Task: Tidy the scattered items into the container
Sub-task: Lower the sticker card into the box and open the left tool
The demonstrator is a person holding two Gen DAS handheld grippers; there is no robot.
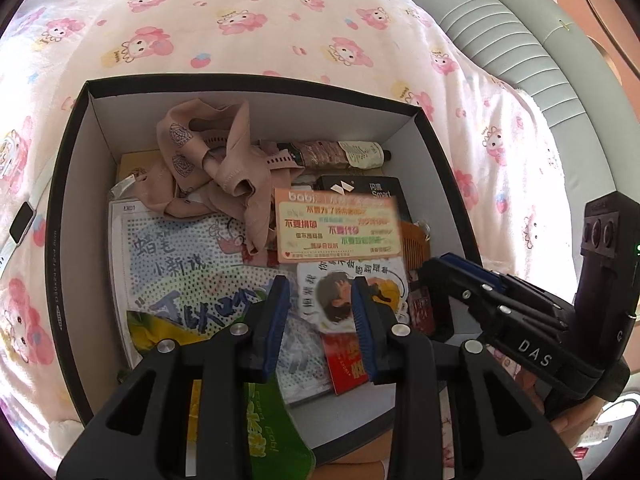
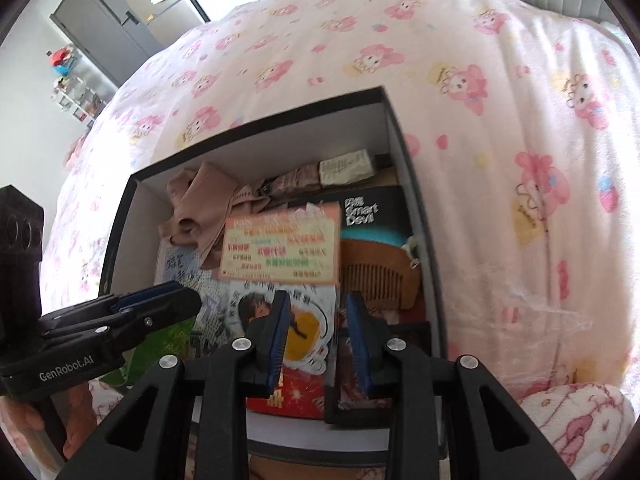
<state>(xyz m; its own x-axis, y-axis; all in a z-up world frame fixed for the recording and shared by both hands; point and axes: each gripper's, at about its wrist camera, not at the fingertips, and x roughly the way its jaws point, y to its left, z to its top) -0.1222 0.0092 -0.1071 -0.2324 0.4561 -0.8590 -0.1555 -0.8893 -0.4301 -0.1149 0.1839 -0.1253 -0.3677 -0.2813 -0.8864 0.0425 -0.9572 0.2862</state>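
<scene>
The black box [image 1: 60, 240] on the bed [image 1: 240, 20] already holds a beige garment [image 1: 208, 168], comb [image 2: 376, 276], cards and packets. Both the left gripper [image 1: 320, 312] and right gripper [image 2: 316, 336] hover over it, fingers parted, empty. Tidying looks nearly finished.

Sitting on the bedsheet [image 1: 280, 20]: the box [image 1: 70, 208], filling the middle of the left wrist frame. Lying inside, at upper left, the crumpled cloth [image 1: 208, 160]; at upper right, the tube [image 1: 344, 154] along the far wall. Resting at centre, the printed card [image 1: 338, 226], overlapping the wooden comb [image 1: 414, 240] to its right. Hovering over the lower part: both grippers.
</scene>
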